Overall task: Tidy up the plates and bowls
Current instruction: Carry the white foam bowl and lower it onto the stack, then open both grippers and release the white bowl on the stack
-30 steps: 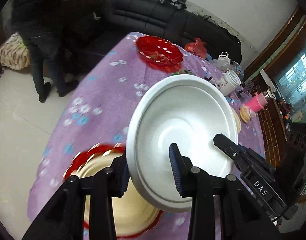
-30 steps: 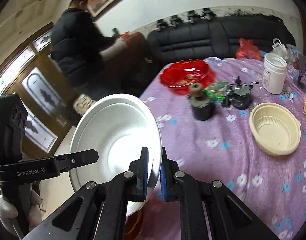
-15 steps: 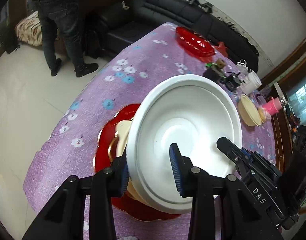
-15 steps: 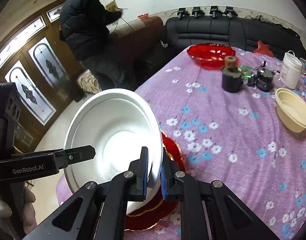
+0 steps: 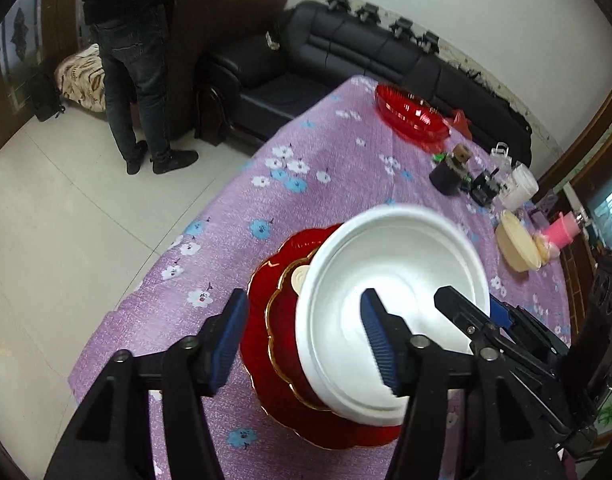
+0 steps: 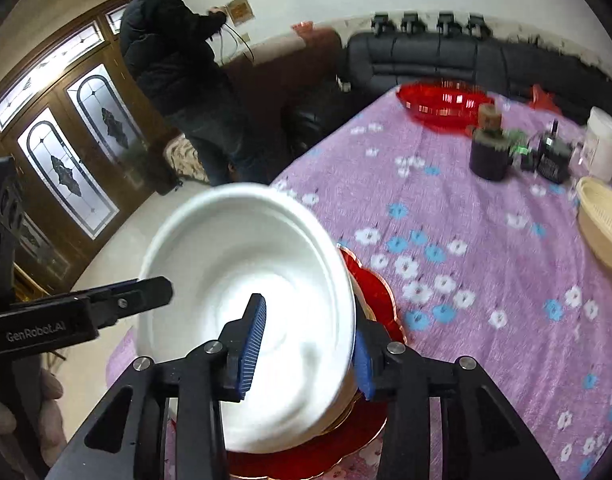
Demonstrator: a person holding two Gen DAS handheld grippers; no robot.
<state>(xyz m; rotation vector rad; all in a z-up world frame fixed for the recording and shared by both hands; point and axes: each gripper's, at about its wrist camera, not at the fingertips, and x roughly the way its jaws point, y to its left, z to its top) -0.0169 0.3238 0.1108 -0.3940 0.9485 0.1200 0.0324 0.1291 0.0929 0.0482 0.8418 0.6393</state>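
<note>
Both claws stand spread around the wide white ceramic bowl [image 5: 393,312] [image 6: 246,304]. Left gripper [image 5: 306,344] has one blue pad inside the bowl and the other outside its rim, neither pressing it. Right gripper [image 6: 306,344] likewise straddles the opposite rim, pads apart. That bowl sits on a scalloped red plate with a gold edge [image 5: 282,344] [image 6: 369,280], near the edge of the purple flowered tablecloth [image 5: 306,184] [image 6: 485,280]. Beyond the bowl, a cream plastic bowl [image 5: 517,246] [image 6: 601,224] lies well apart.
</note>
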